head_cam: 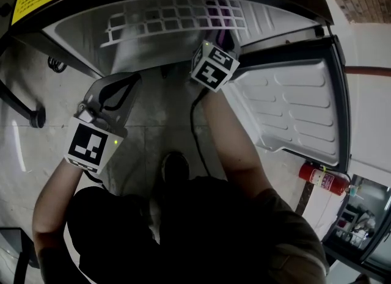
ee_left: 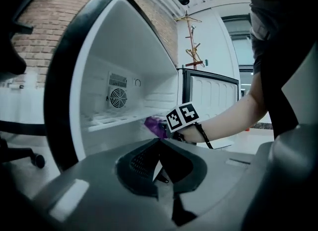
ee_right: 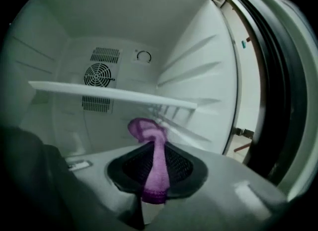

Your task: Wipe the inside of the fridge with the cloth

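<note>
Purple cloth [ee_right: 144, 127] held inside the open fridge [ee_right: 198, 51] by the right gripper [ee_right: 155, 148].
Jaws clamped tight on the cloth, its bunched end poking past the tips at centre frame, just under the white shelf [ee_right: 114, 93] and lower right of the round fan grille [ee_right: 97, 74] on the back wall. Left gripper [ee_left: 159, 143] outside the cabinet, lower left in the head view, jaws pressed together on nothing. Door [head_cam: 299, 105] swung open at right of the head view.

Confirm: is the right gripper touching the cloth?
Touching. The right gripper view shows the right gripper with its jaws shut on the cloth, whose bunched end sticks out past them inside the fridge.
</note>
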{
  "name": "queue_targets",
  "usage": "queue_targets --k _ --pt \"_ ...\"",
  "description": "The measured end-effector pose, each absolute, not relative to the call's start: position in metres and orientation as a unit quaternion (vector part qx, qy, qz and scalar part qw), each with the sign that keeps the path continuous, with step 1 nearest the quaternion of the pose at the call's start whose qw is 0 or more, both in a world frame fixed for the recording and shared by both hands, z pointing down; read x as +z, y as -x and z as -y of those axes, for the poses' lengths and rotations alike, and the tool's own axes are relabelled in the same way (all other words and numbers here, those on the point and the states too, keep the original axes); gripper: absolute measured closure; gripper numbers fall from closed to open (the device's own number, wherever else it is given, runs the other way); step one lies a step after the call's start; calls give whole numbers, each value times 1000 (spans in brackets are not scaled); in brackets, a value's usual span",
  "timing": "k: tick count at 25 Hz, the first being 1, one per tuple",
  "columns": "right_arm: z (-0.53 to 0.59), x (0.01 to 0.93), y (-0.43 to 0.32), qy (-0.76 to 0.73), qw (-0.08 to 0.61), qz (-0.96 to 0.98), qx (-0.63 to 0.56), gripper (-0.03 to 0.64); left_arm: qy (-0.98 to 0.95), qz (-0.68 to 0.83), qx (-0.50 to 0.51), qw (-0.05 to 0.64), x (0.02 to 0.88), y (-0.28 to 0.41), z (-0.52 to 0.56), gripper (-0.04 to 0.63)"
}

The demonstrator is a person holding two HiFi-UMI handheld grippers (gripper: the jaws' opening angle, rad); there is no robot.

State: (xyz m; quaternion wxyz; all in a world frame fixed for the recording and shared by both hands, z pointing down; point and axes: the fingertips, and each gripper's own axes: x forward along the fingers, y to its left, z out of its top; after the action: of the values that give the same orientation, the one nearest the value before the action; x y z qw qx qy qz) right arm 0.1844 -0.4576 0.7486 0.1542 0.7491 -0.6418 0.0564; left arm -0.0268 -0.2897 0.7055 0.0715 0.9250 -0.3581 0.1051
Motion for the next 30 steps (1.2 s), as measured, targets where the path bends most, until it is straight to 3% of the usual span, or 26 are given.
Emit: queue_targets --k 7,14,30 --pt "443 822 -199 -753 188 601 190 565 -921 358 149 44 723 10 298 575" --pt "432 851 -186 -724 216 620 212 565 -924 342 161 60 738 5 289 575" --pt "371 778 -121 -653 275 675 206 565 -921 353 164 21 653 21 257 575"
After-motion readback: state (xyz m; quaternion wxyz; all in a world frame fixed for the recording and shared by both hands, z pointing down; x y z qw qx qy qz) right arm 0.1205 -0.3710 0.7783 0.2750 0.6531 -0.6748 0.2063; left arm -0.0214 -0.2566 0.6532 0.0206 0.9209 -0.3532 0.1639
